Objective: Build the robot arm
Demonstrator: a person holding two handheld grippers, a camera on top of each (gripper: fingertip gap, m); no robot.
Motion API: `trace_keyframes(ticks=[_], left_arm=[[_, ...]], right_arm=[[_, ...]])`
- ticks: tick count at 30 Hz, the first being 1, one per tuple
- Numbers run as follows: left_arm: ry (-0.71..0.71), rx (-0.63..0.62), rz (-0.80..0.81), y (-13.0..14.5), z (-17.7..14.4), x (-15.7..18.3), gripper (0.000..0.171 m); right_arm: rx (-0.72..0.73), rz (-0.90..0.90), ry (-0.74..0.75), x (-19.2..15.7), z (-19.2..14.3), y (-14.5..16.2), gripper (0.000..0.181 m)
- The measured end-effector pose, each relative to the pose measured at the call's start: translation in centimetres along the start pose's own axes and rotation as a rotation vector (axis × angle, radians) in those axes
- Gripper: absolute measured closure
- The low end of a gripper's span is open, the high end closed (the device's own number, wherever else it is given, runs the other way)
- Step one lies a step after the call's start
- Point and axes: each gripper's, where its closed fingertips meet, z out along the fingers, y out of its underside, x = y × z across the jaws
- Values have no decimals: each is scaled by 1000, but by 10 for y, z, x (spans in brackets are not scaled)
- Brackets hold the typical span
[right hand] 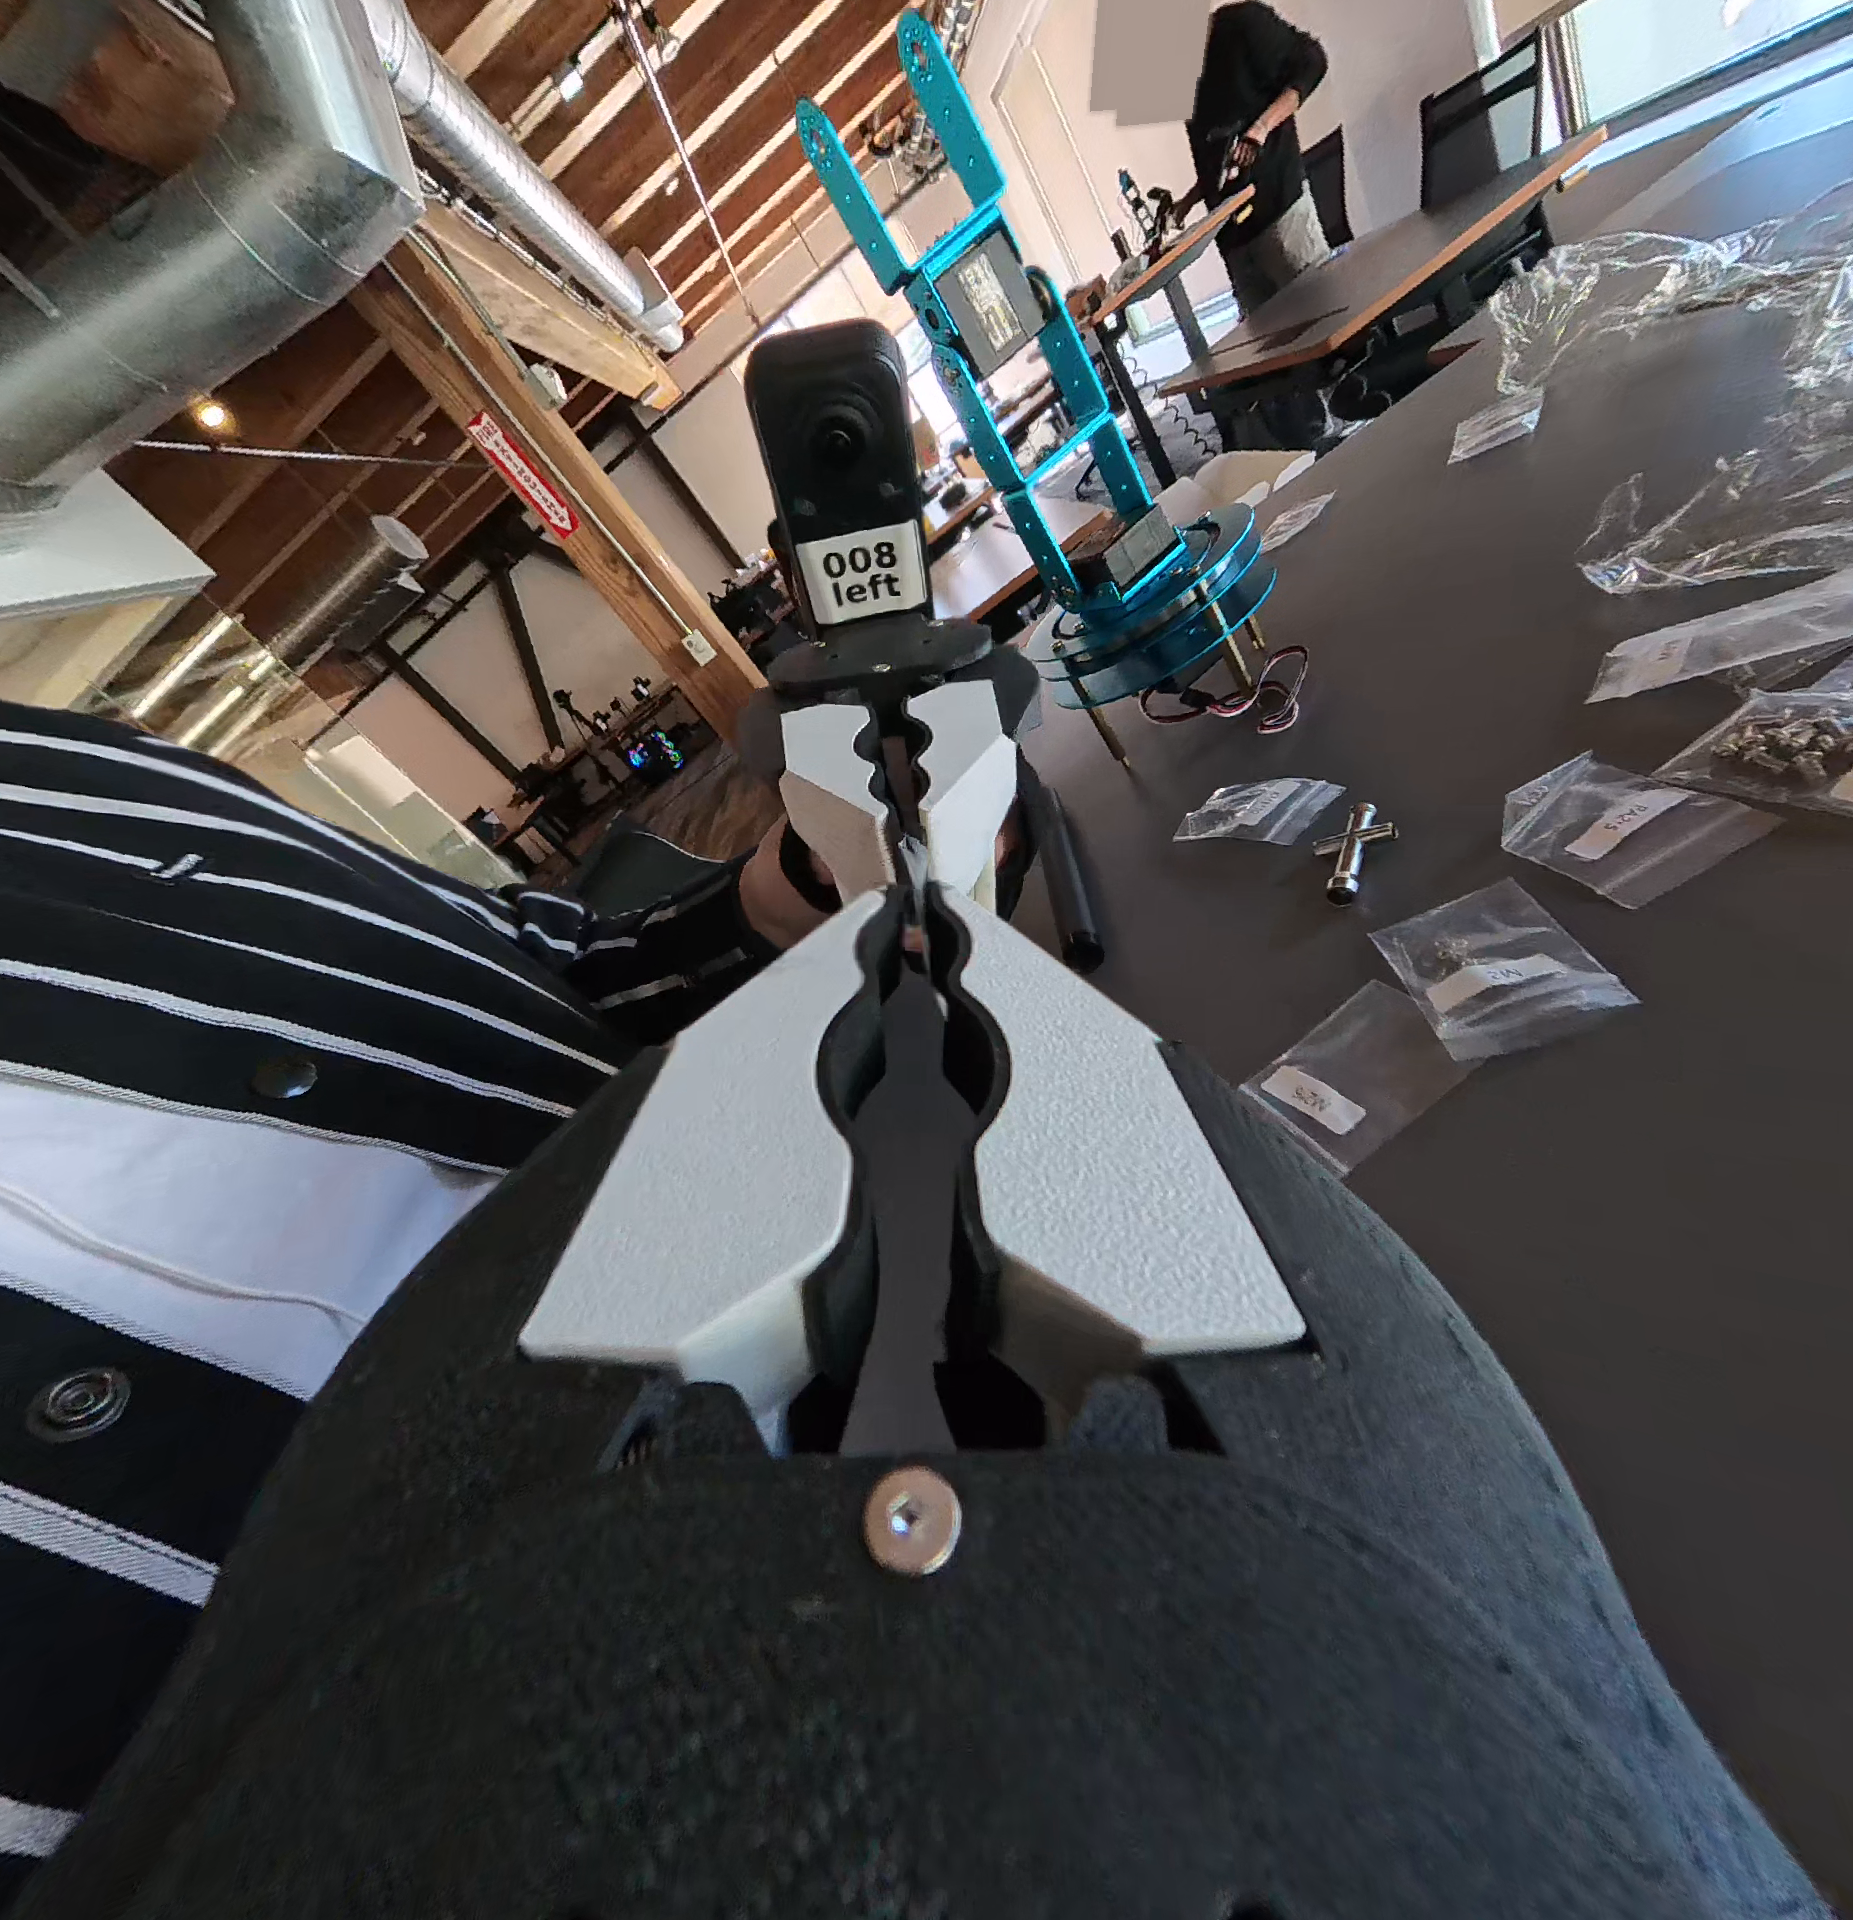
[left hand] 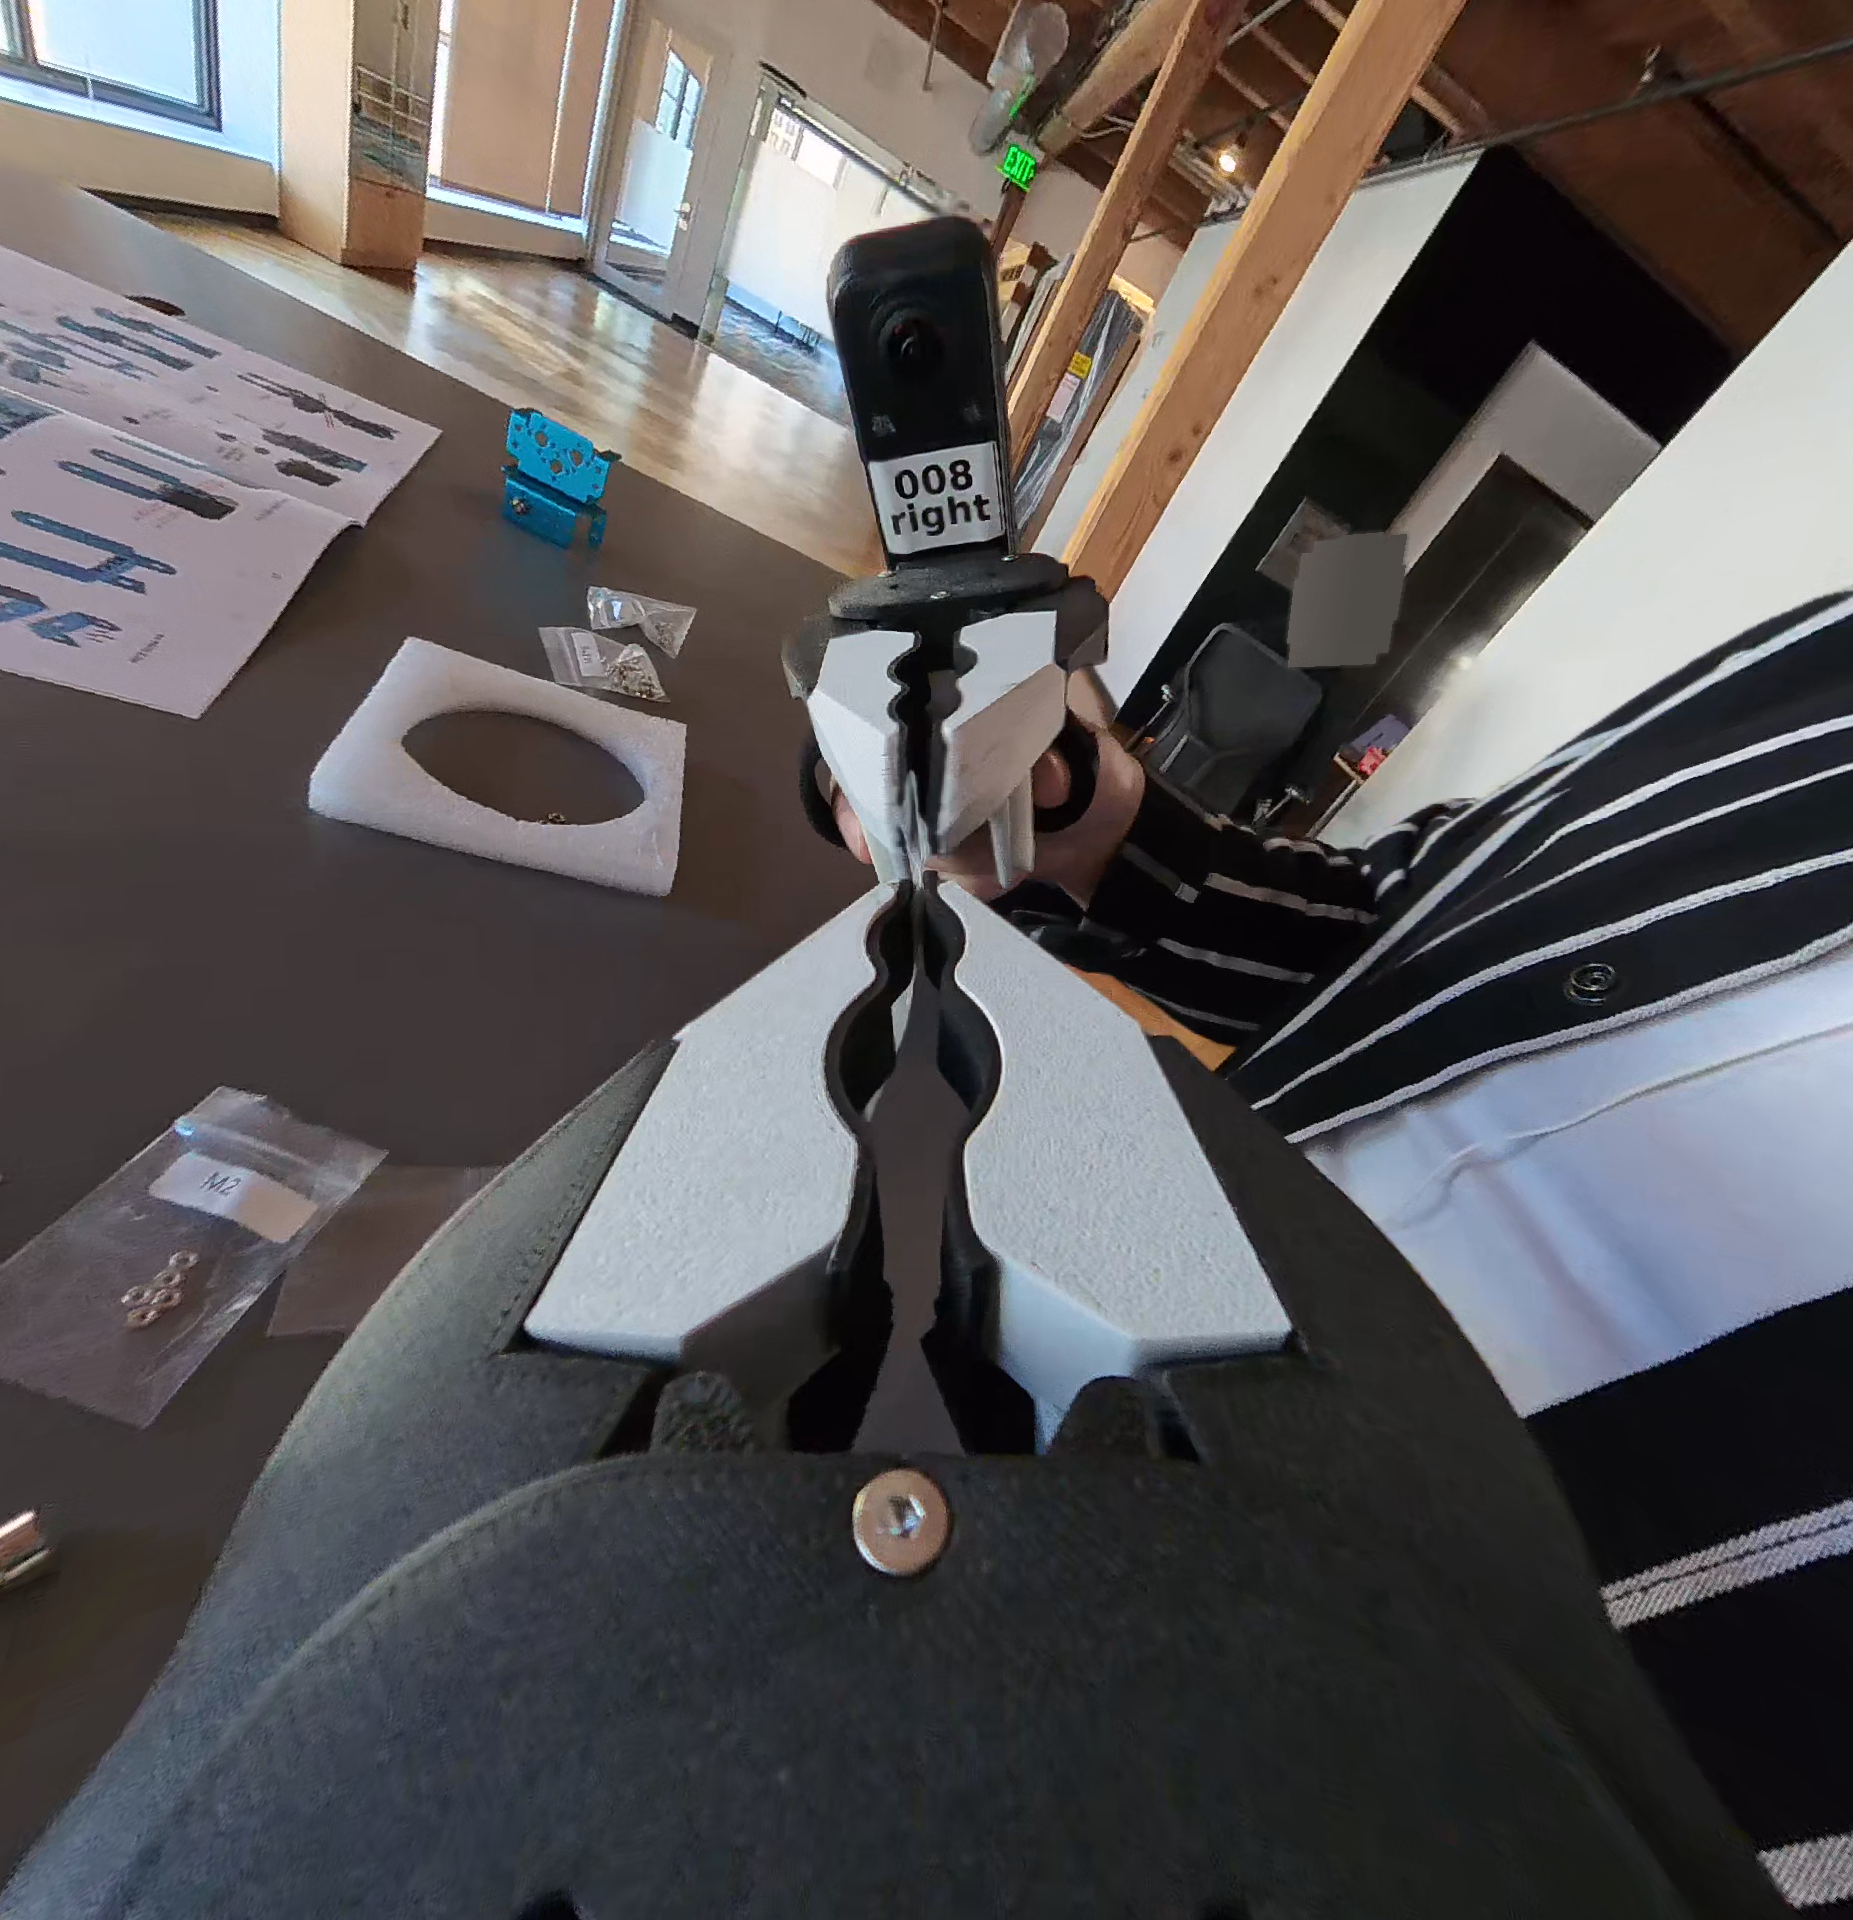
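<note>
The left hand-held gripper (left hand: pixel 917 899) and the right hand-held gripper (right hand: pixel 917 904) are meeting tip to tip above the dark table (left hand: pixel 278 987), both with fingers pressed nearly together, apparently pinching a small clear bag (right hand: pixel 915 862) between them, probably so each can pull on one side. A foam frame (left hand: pixel 496 769), more bags of screws (left hand: pixel 621 649) and a manual (left hand: pixel 153 468) are lying to the left, while a blue arm (right hand: pixel 1036 436) and a cross wrench (right hand: pixel 1353 836) are sitting to the right, all within reach.
</note>
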Motion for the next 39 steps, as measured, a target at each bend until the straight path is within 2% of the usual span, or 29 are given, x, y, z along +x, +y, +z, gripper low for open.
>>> trace_keyframes(ticks=[2,3,8,10,11,14,17,18,19,24,27,29,30,32,35,39], left_arm=[[4,-7,8,1,-6,1,171],[14,-11,5,2,-8,3,171],[72,-12,-38,6,-18,8,171],[98,9,-77,6,-22,9,166],[106,19,-92,6,-25,9,171],[85,14,-86,9,-28,6,171],[66,-12,-59,10,-27,7,171],[70,-13,-55,9,-27,7,171],[75,-12,-52,8,-27,9,171],[98,-6,-39,8,-27,14,171],[37,-13,-54,9,-34,3,142],[-55,13,-33,7,-47,-8,135],[-106,18,-18,7,-54,-13,136],[-196,2,3,10,-64,-22,134],[-243,-2,7,16,-70,-25,135],[-231,12,-18,26,-68,-17,135]], right_arm=[[8,19,-1,0,6,1,170],[6,11,-3,-1,9,2,180],[-50,-71,24,-7,19,8,180],[-40,-81,28,-10,21,5,181],[-26,-81,32,-9,21,4,181],[-19,-88,40,-9,23,6,181],[-41,-112,63,-10,24,10,167],[-56,-120,72,-10,24,11,168],[-63,-131,84,-9,24,11,180],[-70,-182,110,-12,24,13,181],[-28,-272,268,8,13,3,181],[12,-501,532,34,-6,-12,181],[-17,-646,646,43,-13,-15,181],[-165,-850,832,67,-18,-7,181],[-392,-919,872,99,-10,29,181],[-473,-864,847,107,-11,52,181]])
